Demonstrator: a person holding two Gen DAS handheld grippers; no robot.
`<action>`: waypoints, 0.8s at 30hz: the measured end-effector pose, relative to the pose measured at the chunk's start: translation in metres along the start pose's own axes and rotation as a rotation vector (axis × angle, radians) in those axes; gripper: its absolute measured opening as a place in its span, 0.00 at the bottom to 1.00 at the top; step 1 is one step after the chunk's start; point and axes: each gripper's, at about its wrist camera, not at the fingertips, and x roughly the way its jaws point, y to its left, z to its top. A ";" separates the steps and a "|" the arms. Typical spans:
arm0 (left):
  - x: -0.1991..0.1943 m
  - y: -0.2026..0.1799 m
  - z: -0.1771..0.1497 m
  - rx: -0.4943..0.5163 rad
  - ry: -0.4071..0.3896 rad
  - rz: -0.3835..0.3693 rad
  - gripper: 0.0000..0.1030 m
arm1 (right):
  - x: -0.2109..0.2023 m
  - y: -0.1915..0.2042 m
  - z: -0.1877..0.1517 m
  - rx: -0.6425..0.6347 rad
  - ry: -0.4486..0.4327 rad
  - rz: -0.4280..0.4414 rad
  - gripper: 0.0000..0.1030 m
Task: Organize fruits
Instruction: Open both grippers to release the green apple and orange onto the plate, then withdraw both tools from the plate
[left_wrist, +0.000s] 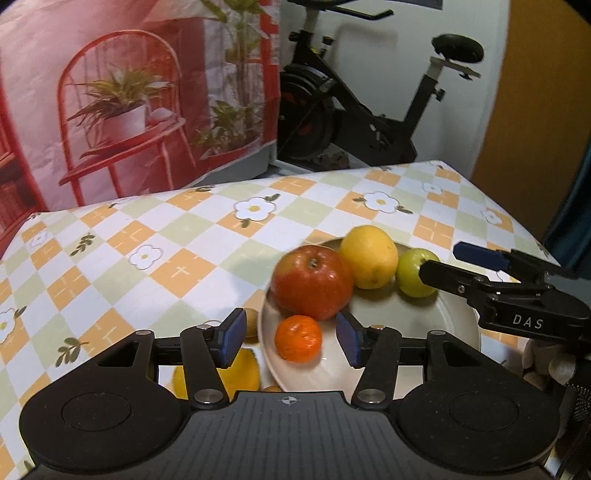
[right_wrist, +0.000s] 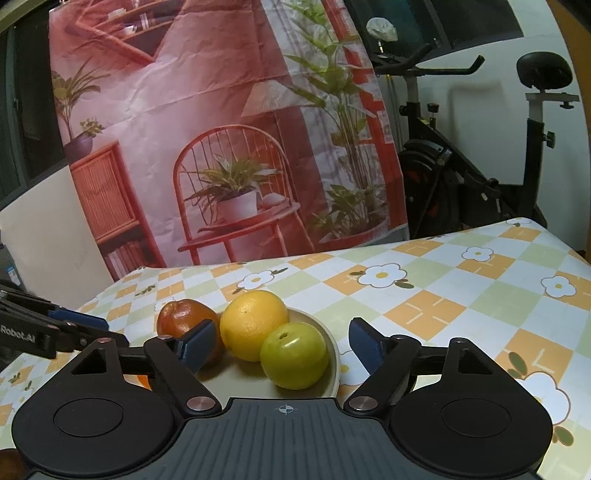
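- Left wrist view: the left gripper (left_wrist: 291, 338) stands with jaws apart, nothing pressed between the pads; the small orange (left_wrist: 298, 338) lies between them at lower centre, resting on the cream plate (left_wrist: 458, 325).
- Plate contents, centre of frame: red apple (left_wrist: 312, 282), yellow citrus (left_wrist: 369, 256) and green apple (left_wrist: 415, 273), packed touching one another.
- Right wrist view: the right gripper (right_wrist: 282, 345) is likewise open and empty, its pads flanking the green apple (right_wrist: 294, 355) at lower centre.
- Off the plate, lower left of the left wrist view: a yellow fruit (left_wrist: 240, 373) and a small brownish fruit (left_wrist: 252, 325), partly hidden behind the fingers.
- Risk: round fruit packed tightly may roll off the shallow rim if a finger nudges a neighbour.
- Risk: the two grippers work close together over the plate and may collide.
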 end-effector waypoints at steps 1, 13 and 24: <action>-0.002 0.001 0.000 -0.002 0.000 0.005 0.55 | 0.000 0.000 0.000 0.001 -0.001 0.000 0.74; -0.037 0.022 -0.011 -0.036 -0.037 0.035 0.55 | -0.010 0.005 -0.002 0.077 0.037 -0.055 0.73; -0.055 0.044 -0.030 -0.085 -0.052 0.056 0.55 | -0.044 0.040 -0.006 0.086 0.035 -0.055 0.73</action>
